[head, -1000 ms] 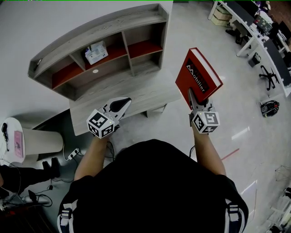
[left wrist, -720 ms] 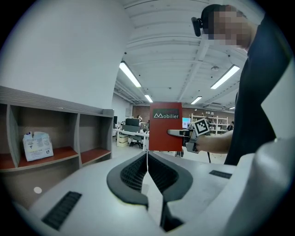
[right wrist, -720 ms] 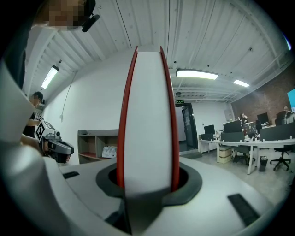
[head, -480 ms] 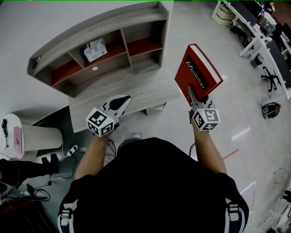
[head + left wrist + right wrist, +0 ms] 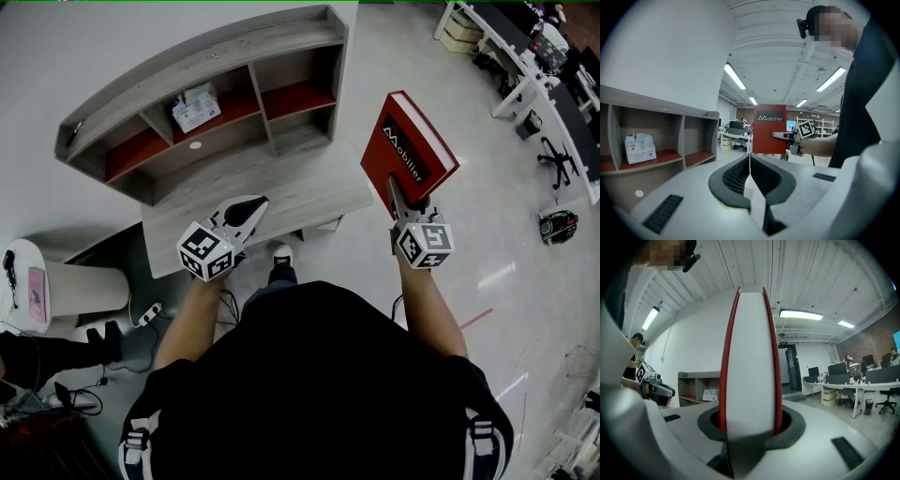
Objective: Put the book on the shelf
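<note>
Head view: at 2 o'clock the right gripper (image 5: 403, 199) holds the red book (image 5: 409, 148) upright, apart from the wooden shelf (image 5: 206, 52) at 11.
Left gripper view: the left gripper (image 5: 749, 159) has its jaws pressed together on nothing.
Right gripper view: the jaws pinch the book's edge.

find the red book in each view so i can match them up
Head view: red book upper right, in the right hand-held gripper.
Left gripper view: red book centre, cover facing the camera.
Right gripper view: red book centre, page edge on, between the jaws.
Shared landmark: the shelf.
</note>
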